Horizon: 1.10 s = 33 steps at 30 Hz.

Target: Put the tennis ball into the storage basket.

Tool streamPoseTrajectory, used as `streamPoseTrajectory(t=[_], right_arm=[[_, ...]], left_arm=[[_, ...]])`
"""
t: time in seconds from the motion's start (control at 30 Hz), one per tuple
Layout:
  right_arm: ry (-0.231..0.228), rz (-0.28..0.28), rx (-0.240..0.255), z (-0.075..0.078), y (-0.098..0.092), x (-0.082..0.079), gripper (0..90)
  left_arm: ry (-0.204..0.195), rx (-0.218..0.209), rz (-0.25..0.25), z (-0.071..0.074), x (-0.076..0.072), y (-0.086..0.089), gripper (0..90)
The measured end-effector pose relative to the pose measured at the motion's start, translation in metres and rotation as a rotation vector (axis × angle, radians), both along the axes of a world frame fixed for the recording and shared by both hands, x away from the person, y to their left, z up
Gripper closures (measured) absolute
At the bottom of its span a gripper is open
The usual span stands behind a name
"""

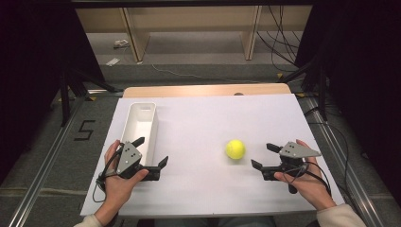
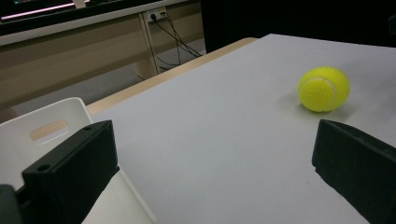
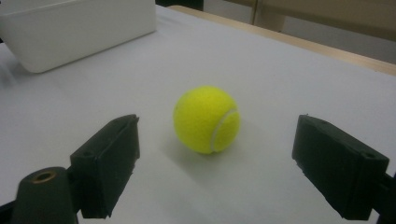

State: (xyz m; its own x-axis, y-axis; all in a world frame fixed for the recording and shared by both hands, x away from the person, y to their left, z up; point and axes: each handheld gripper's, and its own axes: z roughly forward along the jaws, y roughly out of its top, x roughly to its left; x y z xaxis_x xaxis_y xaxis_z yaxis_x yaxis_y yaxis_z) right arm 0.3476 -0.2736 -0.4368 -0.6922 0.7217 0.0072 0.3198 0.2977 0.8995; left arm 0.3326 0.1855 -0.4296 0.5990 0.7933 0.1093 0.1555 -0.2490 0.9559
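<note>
Just ahead of the right gripper (fingers spread): tennis ball.

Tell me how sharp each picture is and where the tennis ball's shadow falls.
High view: evenly lit, sharp, tennis ball with a small shadow underneath. Left gripper view: ball fairly crisp, near black fingers soft. Right gripper view: ball slightly soft, faint shadow toward the camera, white bin blurred behind.
</note>
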Motion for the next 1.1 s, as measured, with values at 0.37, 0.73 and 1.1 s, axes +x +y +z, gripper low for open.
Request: streamPoseTrajectory(t=[0.37,0.73,1.1], right_arm=[[-0.001,0.011,-0.015,-0.001,0.006,0.001,15.8],[0.009,0.012,-0.018,-0.004,0.020,0.011,15.9],[0.024,0.022,-0.068,-0.011,0.041,0.034,15.8]], left_arm=[[-0.001,-0.003,0.000,0.000,-0.002,0.001,0.0],[-0.003,-0.001,-0.002,0.001,-0.002,0.000,0.0],[-0.004,-0.003,0.000,0.001,-0.002,0.001,0.0]])
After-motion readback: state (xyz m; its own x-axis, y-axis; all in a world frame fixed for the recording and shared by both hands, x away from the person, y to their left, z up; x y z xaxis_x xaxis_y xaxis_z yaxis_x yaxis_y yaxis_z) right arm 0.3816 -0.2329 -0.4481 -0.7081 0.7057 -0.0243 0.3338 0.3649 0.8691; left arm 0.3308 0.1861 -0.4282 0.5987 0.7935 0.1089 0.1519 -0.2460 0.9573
